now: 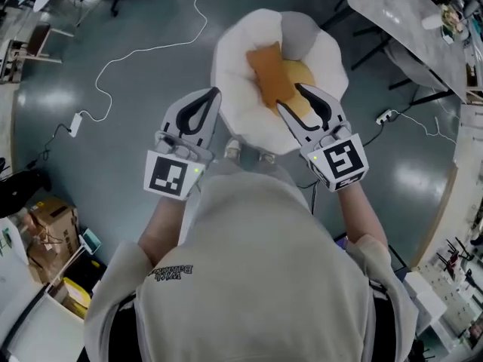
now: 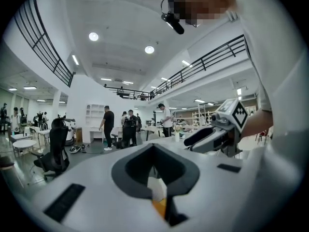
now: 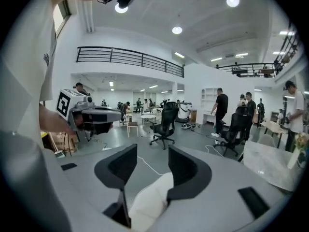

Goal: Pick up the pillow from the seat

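An orange pillow (image 1: 268, 74) lies on a white flower-shaped seat cushion (image 1: 241, 100) with a yellow centre (image 1: 300, 72), seen from above in the head view. My right gripper (image 1: 289, 96) hovers over the yellow centre just right of the orange pillow. Its jaws are open, and white cushion (image 3: 149, 202) shows low in the gap without the pads (image 3: 186, 166) pressing on it. My left gripper (image 1: 215, 90) is shut, tips meeting at the cushion's left rim. In the left gripper view (image 2: 153, 146), white and orange (image 2: 159, 207) show below the closed tips. I cannot tell whether it pinches anything.
A white cable (image 1: 151, 50) runs across the grey floor to a power strip (image 1: 75, 123). Another strip (image 1: 386, 116) lies at the right. A marble-topped table (image 1: 400, 13) stands upper right, cardboard boxes (image 1: 49, 228) lower left. Office chairs (image 3: 164, 122) and standing people fill the room.
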`<state>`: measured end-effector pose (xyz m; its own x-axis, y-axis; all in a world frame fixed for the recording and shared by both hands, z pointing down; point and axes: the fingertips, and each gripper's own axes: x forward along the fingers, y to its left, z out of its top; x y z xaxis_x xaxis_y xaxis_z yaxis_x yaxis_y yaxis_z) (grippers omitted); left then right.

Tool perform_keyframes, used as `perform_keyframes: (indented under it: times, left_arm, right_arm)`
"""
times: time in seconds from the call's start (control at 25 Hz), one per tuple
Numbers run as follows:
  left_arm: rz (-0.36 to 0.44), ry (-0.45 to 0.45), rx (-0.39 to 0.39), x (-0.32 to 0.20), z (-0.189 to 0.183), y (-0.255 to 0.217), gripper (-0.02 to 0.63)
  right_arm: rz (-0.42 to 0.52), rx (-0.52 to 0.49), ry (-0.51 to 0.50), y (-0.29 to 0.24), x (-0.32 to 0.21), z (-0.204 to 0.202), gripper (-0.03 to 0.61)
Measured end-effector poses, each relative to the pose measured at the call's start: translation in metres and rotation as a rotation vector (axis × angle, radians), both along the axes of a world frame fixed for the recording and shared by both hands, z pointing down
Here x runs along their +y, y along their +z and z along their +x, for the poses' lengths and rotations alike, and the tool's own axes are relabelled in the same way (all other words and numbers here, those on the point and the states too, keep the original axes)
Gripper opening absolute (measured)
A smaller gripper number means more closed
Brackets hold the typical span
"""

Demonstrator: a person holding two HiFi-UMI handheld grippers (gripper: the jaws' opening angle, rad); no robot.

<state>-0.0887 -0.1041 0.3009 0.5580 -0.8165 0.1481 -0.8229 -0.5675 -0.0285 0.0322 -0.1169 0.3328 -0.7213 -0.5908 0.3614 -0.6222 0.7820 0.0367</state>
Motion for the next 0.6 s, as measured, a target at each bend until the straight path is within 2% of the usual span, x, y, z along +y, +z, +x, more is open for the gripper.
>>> perform_keyframes:
  times: [0.2, 0.4, 0.52, 0.6]
  left_arm:
    - [0.014, -0.014, -0.055, -0.028, -0.002, 0.011, 0.009]
    - [0.046, 0.018, 0.068, -0.055, 0.001, 0.028, 0.009]
    - [0.025, 0.024, 0.06, -0.075, 0.0, 0.064, 0.009]
    - [0.011, 0.026, 0.089, -0.09, 0.002, 0.092, 0.009]
  right_arm:
    - [-0.032, 0.093, -0.086, 0.035, -0.048, -0.007, 0.25]
    - [-0.065, 0.184, -0.128, 0.093, -0.104, -0.02, 0.284]
    - [-0.1, 0.229, -0.132, 0.136, -0.132, -0.026, 0.287]
    - [-0.095, 0.241, -0.101, 0.162, -0.153, -0.025, 0.287]
